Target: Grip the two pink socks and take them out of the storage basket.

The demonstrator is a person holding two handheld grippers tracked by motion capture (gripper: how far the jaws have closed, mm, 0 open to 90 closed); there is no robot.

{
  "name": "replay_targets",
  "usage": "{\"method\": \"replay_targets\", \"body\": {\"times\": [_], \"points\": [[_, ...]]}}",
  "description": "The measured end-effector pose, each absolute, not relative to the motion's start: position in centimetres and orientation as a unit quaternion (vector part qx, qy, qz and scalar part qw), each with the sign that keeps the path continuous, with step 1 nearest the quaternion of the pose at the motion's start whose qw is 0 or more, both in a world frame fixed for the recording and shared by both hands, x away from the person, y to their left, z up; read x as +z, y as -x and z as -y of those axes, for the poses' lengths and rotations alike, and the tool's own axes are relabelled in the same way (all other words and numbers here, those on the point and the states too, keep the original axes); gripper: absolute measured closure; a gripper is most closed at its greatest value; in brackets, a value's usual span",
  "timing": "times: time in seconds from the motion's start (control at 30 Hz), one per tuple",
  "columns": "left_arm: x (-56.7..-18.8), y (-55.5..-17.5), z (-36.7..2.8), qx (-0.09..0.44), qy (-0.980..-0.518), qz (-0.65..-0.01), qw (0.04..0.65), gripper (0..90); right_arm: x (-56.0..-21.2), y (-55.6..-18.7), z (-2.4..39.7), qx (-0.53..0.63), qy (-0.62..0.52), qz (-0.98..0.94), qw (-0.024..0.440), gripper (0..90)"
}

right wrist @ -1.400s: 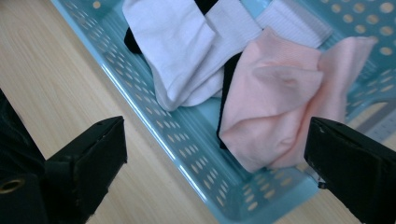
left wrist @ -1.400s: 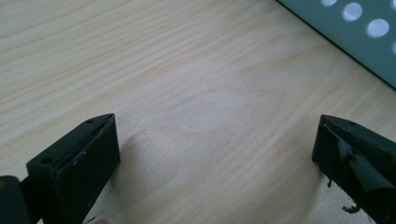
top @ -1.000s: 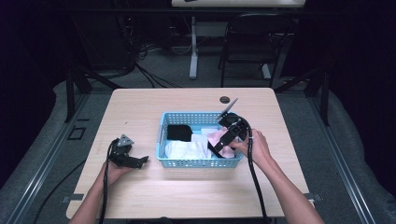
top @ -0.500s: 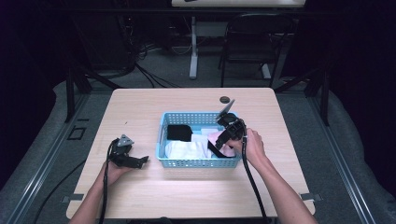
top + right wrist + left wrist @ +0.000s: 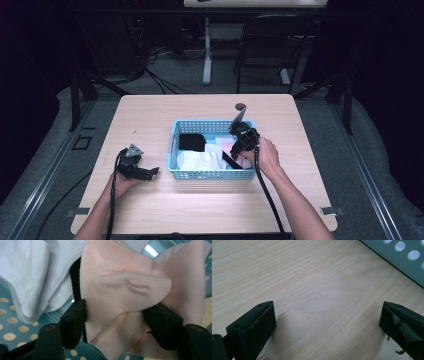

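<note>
A pale wooden table (image 5: 150, 120) stands in a dark room, a chair (image 5: 265, 45) beyond. Left gripper (image 5: 150, 172) rests spread wide, empty. Right gripper (image 5: 116, 322) pinches pink cloth (image 5: 125, 287) inside the blue basket (image 5: 210, 175).

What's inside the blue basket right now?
The blue basket holds a black cloth, white cloth and pink cloth, which the right gripper brackets. Anything beneath them is hidden.

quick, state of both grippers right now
Left gripper: open, empty, resting on the table.
Right gripper: in the blue basket, jaws around the pink cloth; whether fully clamped cannot be told.
</note>
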State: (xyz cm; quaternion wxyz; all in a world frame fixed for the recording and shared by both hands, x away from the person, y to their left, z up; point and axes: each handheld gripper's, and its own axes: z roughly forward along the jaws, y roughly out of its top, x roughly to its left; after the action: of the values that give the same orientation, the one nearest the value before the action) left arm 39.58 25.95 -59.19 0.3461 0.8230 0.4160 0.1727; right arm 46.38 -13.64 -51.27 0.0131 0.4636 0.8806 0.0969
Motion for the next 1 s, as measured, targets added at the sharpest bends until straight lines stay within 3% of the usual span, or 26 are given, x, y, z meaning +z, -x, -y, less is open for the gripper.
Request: {"method": "replay_targets", "body": {"times": [0.03,0.07,0.1,0.37,0.43,0.5,0.7,1.0], "points": [[-59.2,-39.6,-26.0,0.173,-0.823,-0.416,0.346,0.7,-51.1,-46.6,13.8,0.082,-0.456,-0.886,0.014,42.8],[-59.2,-39.6,-26.0,0.173,-0.823,-0.416,0.346,0.7,-51.1,-46.6,13.8,0.082,-0.456,-0.886,0.014,42.8],[-59.2,-39.6,-25.9,0.173,-0.823,-0.416,0.347,0.7,-51.2,-46.7,13.9,0.078,-0.459,-0.885,0.018,48.7],[-59.2,-39.6,-25.9,0.173,-0.823,-0.416,0.347,0.7,-51.2,-46.8,14.1,0.08,-0.467,-0.88,0.036,57.7],[-59.2,-39.6,-25.9,0.173,-0.823,-0.416,0.346,0.7,-51.2,-47.0,14.1,0.07,-0.461,-0.884,0.04,66.2],[-59.2,-39.6,-25.9,0.173,-0.823,-0.416,0.346,0.7,-51.1,-47.2,14.6,0.075,-0.464,-0.882,0.042,81.0],[-59.2,-39.6,-25.9,0.173,-0.823,-0.416,0.347,0.7,-50.8,-46.9,15.0,0.11,-0.475,-0.872,0.036,85.1],[-59.2,-39.6,-25.9,0.173,-0.823,-0.416,0.347,0.7,-47.7,-45.6,14.6,0.144,-0.45,-0.88,0.038,85.2]]}}
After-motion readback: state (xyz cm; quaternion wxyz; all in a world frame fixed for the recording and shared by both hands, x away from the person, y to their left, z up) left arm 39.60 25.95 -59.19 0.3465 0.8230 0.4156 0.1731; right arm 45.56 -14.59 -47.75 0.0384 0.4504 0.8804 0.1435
